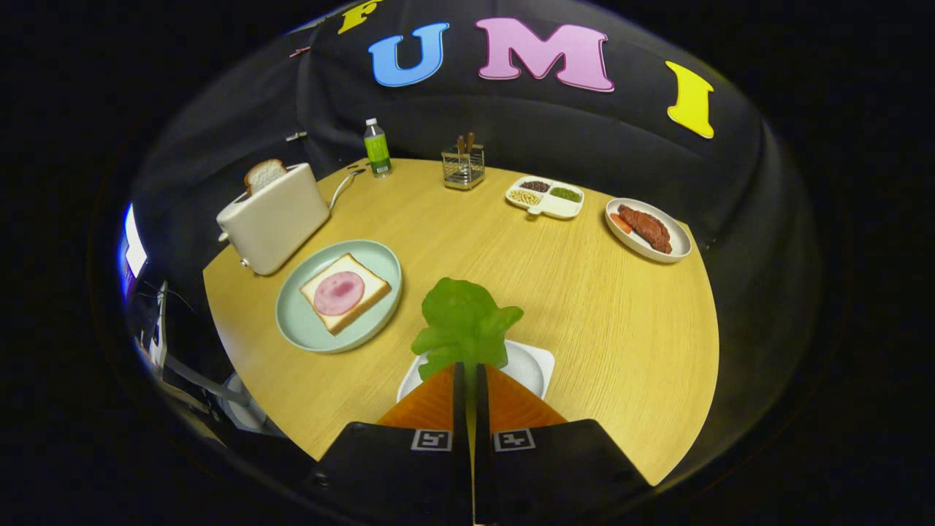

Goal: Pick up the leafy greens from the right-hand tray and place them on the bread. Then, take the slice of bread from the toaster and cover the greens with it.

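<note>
The leafy greens (464, 327) sit low in the middle of the frame, pinched at their base by the gripper (471, 372), whose fingers are drawn nearly together on them, above the white tray (532, 365). So the pick looks done; next comes a carry up and left to the bread (345, 292) with its pink slice on the green plate (303, 332). The toaster (274, 218) stands beyond, upper left, with its slice of bread (264, 174) sticking up.

At the table's (584, 292) far edge stand a green bottle (377, 148) and a wire holder (463, 167). Nearby sit a divided dish of beans (546, 197) and a plate of meat (647, 229).
</note>
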Motion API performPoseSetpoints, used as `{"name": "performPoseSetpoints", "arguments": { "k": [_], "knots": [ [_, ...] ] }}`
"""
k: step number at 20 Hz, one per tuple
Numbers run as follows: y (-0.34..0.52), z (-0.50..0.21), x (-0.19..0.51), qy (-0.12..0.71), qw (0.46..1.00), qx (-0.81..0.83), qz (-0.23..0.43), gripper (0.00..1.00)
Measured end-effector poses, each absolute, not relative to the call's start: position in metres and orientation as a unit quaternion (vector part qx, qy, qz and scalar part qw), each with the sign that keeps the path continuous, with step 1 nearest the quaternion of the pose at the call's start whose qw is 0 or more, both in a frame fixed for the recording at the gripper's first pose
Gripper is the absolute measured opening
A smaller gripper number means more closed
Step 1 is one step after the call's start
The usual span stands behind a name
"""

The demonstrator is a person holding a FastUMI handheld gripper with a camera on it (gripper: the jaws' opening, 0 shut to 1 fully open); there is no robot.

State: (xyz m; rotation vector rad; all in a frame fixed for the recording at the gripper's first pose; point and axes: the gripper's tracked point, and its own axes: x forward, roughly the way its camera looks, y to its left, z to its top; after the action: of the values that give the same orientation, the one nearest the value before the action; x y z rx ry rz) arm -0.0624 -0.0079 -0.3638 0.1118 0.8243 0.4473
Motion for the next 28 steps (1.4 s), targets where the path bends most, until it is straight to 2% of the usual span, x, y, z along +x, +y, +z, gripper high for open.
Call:
{"name": "performPoseSetpoints", "arguments": {
  "k": [6,10,16,21,23,28],
  "knots": [
    [0.059,-0.284,-0.055,0.348,0.896,0.076,0.267,0.06],
    [0.115,-0.266,-0.046,0.340,0.888,0.065,0.302,0.06],
    [0.182,-0.288,-0.028,0.360,0.880,0.045,0.306,0.06],
    [0.195,-0.325,-0.008,0.389,0.880,0.036,0.270,0.08],
    [0.197,-0.339,-0.005,0.404,0.878,0.035,0.254,0.16],
    [0.202,-0.329,0.004,0.388,0.890,0.051,0.235,1.00]
  ]
}}
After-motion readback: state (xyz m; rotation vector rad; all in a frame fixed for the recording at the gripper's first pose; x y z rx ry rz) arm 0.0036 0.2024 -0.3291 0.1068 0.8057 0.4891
